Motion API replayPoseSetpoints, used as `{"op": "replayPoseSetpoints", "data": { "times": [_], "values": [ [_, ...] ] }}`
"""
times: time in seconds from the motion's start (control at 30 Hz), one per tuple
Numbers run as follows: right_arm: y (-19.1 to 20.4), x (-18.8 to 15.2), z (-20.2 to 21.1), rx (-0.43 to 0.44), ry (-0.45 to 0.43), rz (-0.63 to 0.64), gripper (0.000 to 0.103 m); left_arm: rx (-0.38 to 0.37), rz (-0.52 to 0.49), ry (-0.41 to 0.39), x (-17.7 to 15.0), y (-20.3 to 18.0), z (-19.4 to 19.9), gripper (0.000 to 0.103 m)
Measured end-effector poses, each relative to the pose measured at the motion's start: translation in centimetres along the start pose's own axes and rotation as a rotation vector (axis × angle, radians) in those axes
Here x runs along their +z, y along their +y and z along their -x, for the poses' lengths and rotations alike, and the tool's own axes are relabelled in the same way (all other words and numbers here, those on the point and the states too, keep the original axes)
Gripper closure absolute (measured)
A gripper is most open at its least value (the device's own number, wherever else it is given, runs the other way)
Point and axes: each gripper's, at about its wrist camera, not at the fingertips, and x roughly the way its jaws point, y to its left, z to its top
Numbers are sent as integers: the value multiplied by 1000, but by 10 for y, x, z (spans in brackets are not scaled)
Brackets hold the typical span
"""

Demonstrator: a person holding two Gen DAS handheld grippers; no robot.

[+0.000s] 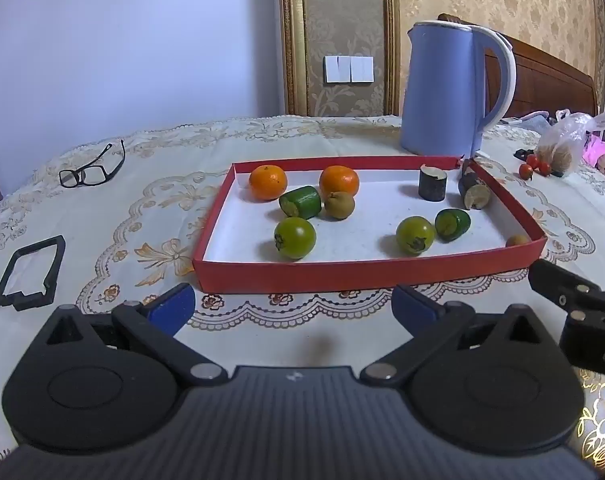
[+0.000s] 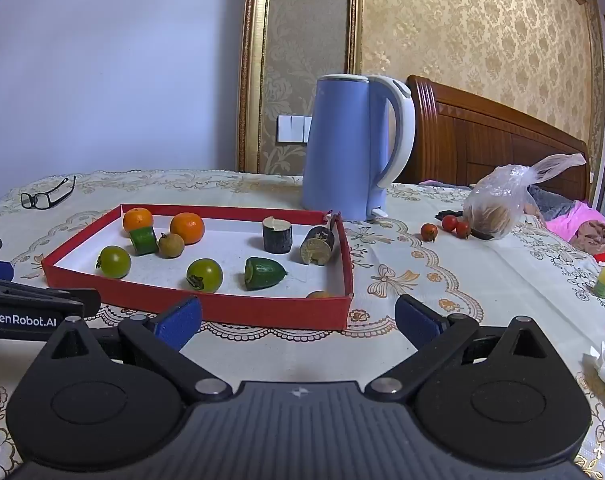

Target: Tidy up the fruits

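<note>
Left gripper (image 1: 292,306) stood wide apart, empty, short of red tray (image 1: 366,272). Tray already held oranges, green fruits, cut pieces. Three red tomatoes (image 2: 446,227) lay outside, right of tray. Right gripper (image 2: 298,318) likewise apart, empty. Sorting judged unfinished.

tray (image 1: 366,276) on table (image 1: 142,220) | kettle (image 1: 442,92) behind tray | glasses (image 1: 92,168) left

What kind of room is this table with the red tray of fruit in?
Most likely a bedroom at home. A carved wooden headboard stands behind the table, with pink bedding beside it, and an electric kettle sits on the floral tablecloth against damask wallpaper.
</note>
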Motion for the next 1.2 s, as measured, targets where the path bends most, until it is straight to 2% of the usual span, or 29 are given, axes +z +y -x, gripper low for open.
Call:
{"op": "replayPoseSetpoints", "data": {
  "times": [0.2,0.3,0.43,0.83,1.0,1.2],
  "values": [
    [1,1,0,-1,-11,-4,0,4,6,19,4,3,-9,0],
    [-1,2,-1,-1,-8,-13,0,5,-4,-6,0,3,2,0],
    [0,5,-2,-10,-10,-11,0,-1,1,-1,0,9,3,0],
    [0,4,-9,59,42,-52,0,14,-5,-15,-8,6,4,0],
    [2,3,-9,69,44,-32,0,6,20,-10,-9,12,3,0],
    [6,1,-10,37,37,15,0,17,11,-8,-11,13,1,0]
  ]
}}
